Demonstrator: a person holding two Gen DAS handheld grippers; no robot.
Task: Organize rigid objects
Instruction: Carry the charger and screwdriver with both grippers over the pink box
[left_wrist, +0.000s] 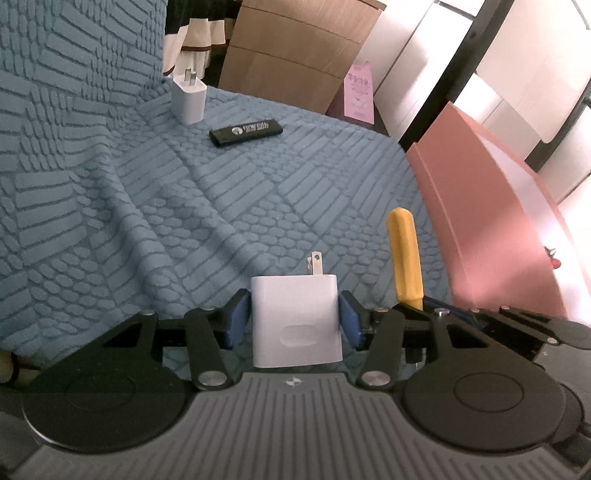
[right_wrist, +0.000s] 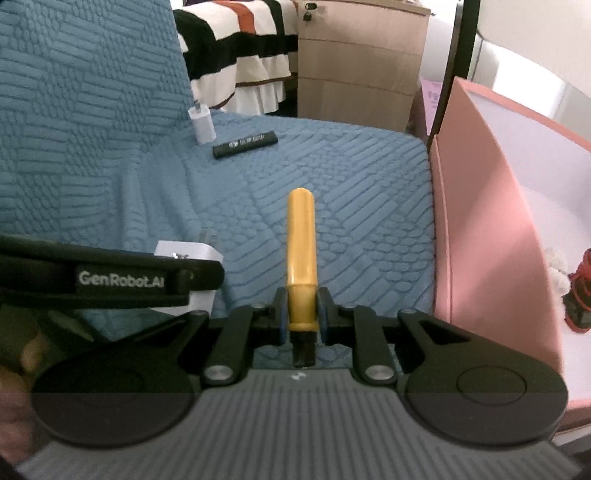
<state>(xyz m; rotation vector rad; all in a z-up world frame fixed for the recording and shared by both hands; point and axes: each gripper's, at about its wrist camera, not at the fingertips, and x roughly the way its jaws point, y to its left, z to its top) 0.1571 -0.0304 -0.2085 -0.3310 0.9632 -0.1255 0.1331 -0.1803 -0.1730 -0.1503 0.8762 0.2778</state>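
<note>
My left gripper is shut on a white plug charger, prongs pointing forward, above the blue textured sofa cover. My right gripper is shut on a yellow-handled tool, handle pointing forward; it also shows in the left wrist view. The left gripper and its charger show at the left of the right wrist view. A second white charger stands at the back of the seat, with a black rectangular stick lying beside it.
A pink box with a white inside stands to the right of the seat; small red and white items lie in it. A wooden cabinet and striped cloth are behind the sofa.
</note>
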